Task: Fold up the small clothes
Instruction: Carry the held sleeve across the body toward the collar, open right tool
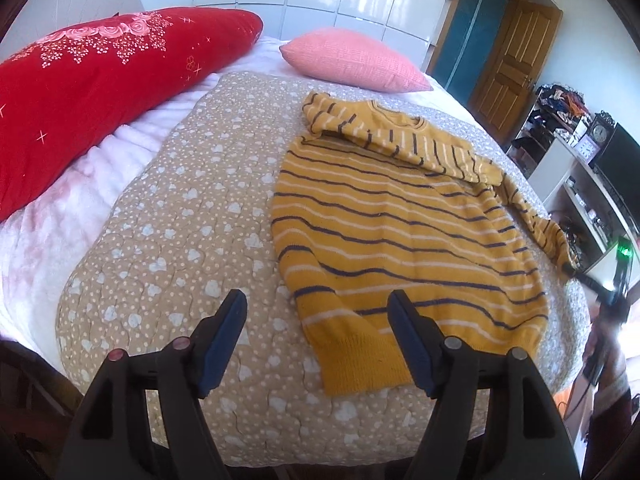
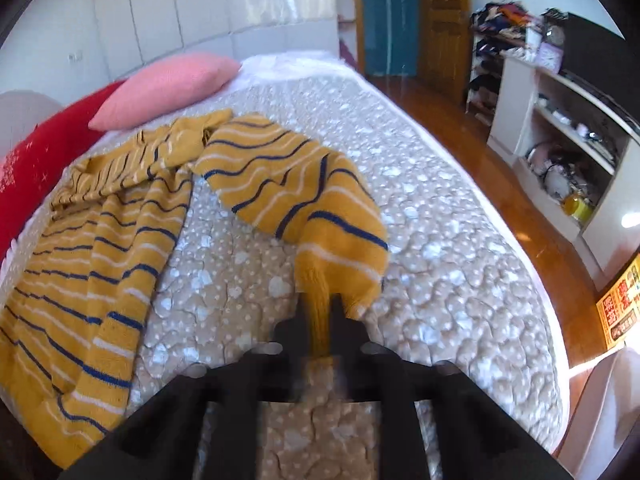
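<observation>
A mustard-yellow sweater (image 1: 400, 216) with navy and white stripes lies flat on the bed's beige heart-print quilt (image 1: 168, 208). One sleeve is folded across the chest near the collar. My left gripper (image 1: 318, 312) is open and empty, hovering just above the sweater's hem corner. My right gripper (image 2: 318, 312) is shut on the cuff of the other sleeve (image 2: 304, 208) and holds it stretched out to the side, away from the sweater body (image 2: 92, 272). In the left wrist view the right gripper (image 1: 576, 270) shows at the far right edge.
A red flowered pillow (image 1: 88, 92) and a pink pillow (image 1: 352, 60) lie at the head of the bed. White shelves (image 2: 560, 152) with clutter stand beside the bed across a wooden floor (image 2: 480, 152). The bed edge (image 2: 532, 272) drops off at right.
</observation>
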`<state>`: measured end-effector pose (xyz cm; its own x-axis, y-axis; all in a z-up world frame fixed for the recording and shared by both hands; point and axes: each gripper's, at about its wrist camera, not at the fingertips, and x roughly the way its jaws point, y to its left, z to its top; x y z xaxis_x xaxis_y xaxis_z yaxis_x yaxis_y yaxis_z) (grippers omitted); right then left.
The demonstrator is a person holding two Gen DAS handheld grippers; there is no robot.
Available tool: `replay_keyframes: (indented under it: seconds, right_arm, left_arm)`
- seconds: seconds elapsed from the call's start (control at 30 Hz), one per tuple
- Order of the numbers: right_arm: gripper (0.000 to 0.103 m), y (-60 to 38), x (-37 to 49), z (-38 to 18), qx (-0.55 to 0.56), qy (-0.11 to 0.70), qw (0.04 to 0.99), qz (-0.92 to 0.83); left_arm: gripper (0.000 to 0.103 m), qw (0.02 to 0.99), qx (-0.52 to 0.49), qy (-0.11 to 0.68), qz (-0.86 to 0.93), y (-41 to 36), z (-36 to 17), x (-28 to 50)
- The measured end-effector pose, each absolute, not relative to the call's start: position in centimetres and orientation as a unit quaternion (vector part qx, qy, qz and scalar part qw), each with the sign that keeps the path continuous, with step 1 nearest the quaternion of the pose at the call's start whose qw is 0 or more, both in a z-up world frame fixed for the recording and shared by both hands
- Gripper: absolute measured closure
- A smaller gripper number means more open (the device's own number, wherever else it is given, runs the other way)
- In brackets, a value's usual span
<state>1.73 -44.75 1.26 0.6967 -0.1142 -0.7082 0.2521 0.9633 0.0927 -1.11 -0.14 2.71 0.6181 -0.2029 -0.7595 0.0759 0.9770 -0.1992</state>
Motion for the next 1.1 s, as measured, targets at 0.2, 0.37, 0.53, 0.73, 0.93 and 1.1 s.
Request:
replay_keyframes:
  seconds: [0.2,0.37,0.53,0.73,0.93,1.1]
  right_arm:
    - [0.089,-56.4,-0.7,5.7,0.264,0.271,0.903,-0.205]
    - [0.058,-60.3,-5.2,3.9,0.353,0.238,0.873,-0.238]
    - [0.045,-58.8,-6.2,0.1,0.429,0.239,0.858,-0.147]
    - [0.044,-57.6,-3.8,-4.2,0.468,0.258,0.828,-0.172]
    - [0.094,-59.6,-0.8,-3.5,0.458,0.252,0.826,-0.210]
    - [0.094,-62.6,-0.1,-0.4,0.444,0.223,0.833,-0.245]
  left_arm:
    - [0.031,0.902,-0.071,0.420,-0.069,0.1,3.7,-1.6]
    - [0.031,0.899,-0.069,0.426,-0.070,-0.3,3.2,-1.5]
    - [0.031,0.892,-0.063,0.441,-0.079,-1.6,2.4,-0.9]
    - [0.031,0.895,-0.043,0.436,-0.086,-2.9,2.7,-1.1]
    - [0.031,0.894,-0.050,0.437,-0.080,-2.2,2.7,-0.8]
    - [0.031,0.895,-0.057,0.437,-0.069,-0.7,2.4,-0.4]
